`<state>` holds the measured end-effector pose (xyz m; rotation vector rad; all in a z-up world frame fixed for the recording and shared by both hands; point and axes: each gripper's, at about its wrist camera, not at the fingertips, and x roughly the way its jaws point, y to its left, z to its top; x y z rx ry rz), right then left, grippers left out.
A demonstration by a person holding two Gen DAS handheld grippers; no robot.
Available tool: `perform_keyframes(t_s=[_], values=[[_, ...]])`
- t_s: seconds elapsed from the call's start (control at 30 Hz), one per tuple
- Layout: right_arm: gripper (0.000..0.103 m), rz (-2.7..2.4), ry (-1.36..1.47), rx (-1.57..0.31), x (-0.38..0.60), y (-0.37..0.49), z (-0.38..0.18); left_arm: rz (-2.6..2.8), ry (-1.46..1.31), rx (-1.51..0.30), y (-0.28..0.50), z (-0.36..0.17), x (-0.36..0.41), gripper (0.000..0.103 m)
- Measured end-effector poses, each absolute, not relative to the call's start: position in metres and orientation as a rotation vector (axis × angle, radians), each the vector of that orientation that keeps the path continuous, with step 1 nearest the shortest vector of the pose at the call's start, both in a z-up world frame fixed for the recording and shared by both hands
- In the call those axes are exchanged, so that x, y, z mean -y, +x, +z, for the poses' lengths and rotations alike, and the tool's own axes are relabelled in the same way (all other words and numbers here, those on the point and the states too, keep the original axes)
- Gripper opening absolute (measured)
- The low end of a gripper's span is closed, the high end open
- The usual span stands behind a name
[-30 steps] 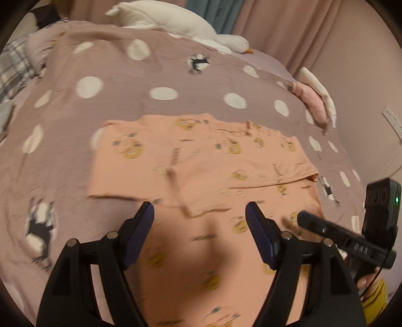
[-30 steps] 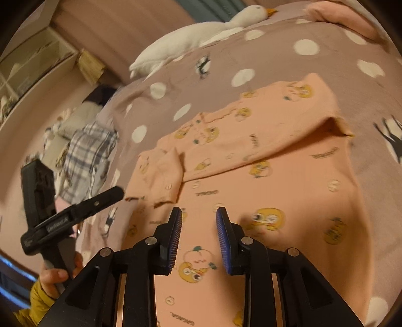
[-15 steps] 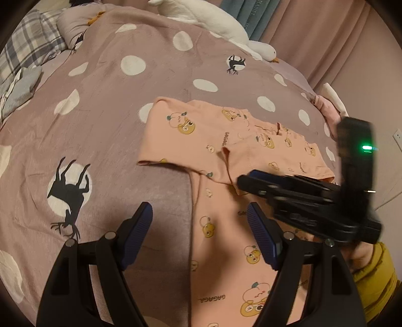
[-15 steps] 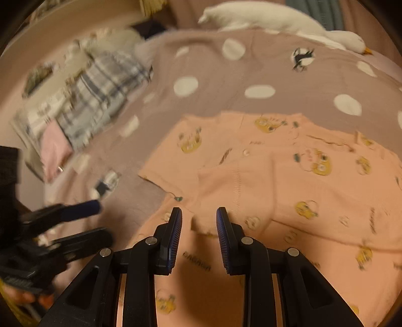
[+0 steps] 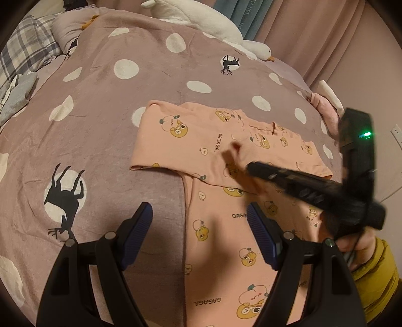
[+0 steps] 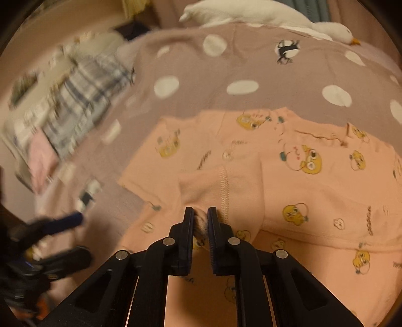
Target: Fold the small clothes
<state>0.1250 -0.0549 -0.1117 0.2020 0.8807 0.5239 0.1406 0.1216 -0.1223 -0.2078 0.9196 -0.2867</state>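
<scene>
A peach pyjama top (image 5: 226, 226) with yellow cartoon prints lies flat on the mauve dotted bedspread (image 5: 113, 151), one sleeve folded across its chest. In the right wrist view my right gripper (image 6: 200, 222) is closing its jaws, and the sleeve's cuff (image 6: 221, 186) is pinched between the pads. The left wrist view shows the same right gripper (image 5: 251, 168) reaching in from the right over the top. My left gripper (image 5: 198, 211) hangs open above the top's left edge, nothing between its fingers. It appears blurred as the left gripper (image 6: 78, 236) at the lower left of the right wrist view.
A white goose plush (image 5: 208, 22) lies along the far side of the bed. Plaid cloth (image 5: 25, 50) and grey laundry (image 5: 15, 100) sit at the left. Pink folded clothes (image 5: 324, 108) rest at the right edge. A hand in a yellow sleeve (image 5: 371, 271) holds the right gripper.
The right gripper swept left across the top to the folded sleeve's cuff and narrowed its jaws onto the fabric. The left gripper shifted to the top's left edge and stayed open.
</scene>
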Motion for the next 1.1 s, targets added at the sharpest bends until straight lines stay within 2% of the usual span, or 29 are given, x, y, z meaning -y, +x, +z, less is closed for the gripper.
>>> perform_keyframes(t_s=[0.3, 0.37, 0.4, 0.43, 0.53, 0.67, 0.7, 0.73, 0.8, 0.9, 1.1], values=[[0.013, 0.447, 0.589, -0.887, 0.143, 0.128, -0.125, -0.281, -0.202, -0.930, 0.140, -0.124, -0.120, 0.078], [0.026, 0.445, 0.692, -0.908, 0.157, 0.132, -0.139, -0.271, -0.203, -0.936, 0.140, -0.125, -0.120, 0.078], [0.044, 0.435, 0.720, -0.915, 0.159, 0.132, -0.143, -0.265, -0.205, -0.940, 0.141, -0.126, -0.121, 0.078], [0.052, 0.432, 0.753, -0.921, 0.163, 0.132, -0.148, -0.259, -0.205, -0.944, 0.141, -0.127, -0.122, 0.078], [0.052, 0.477, 0.868, -0.914, 0.169, 0.130, -0.159, -0.244, -0.197, -0.951, 0.142, -0.129, -0.123, 0.079], [0.052, 0.461, 0.786, -0.921, 0.157, 0.137, -0.155, -0.232, -0.200, -0.960, 0.144, -0.131, -0.123, 0.079], [0.048, 0.461, 0.760, -0.922, 0.154, 0.140, -0.154, -0.229, -0.202, -0.963, 0.144, -0.131, -0.123, 0.079], [0.031, 0.453, 0.702, -0.929, 0.145, 0.143, -0.150, -0.227, -0.204, -0.966, 0.144, -0.132, -0.123, 0.079], [0.008, 0.435, 0.612, -0.952, 0.135, 0.148, -0.146, -0.226, -0.204, -0.970, 0.144, -0.132, -0.123, 0.079], [0.006, 0.403, 0.456, -0.921, 0.125, 0.148, -0.125, -0.220, -0.201, -0.971, 0.144, -0.131, -0.122, 0.079], [0.005, 0.362, 0.390, -0.753, 0.161, 0.143, -0.065, -0.206, -0.203, -0.968, 0.146, -0.130, -0.125, 0.079]])
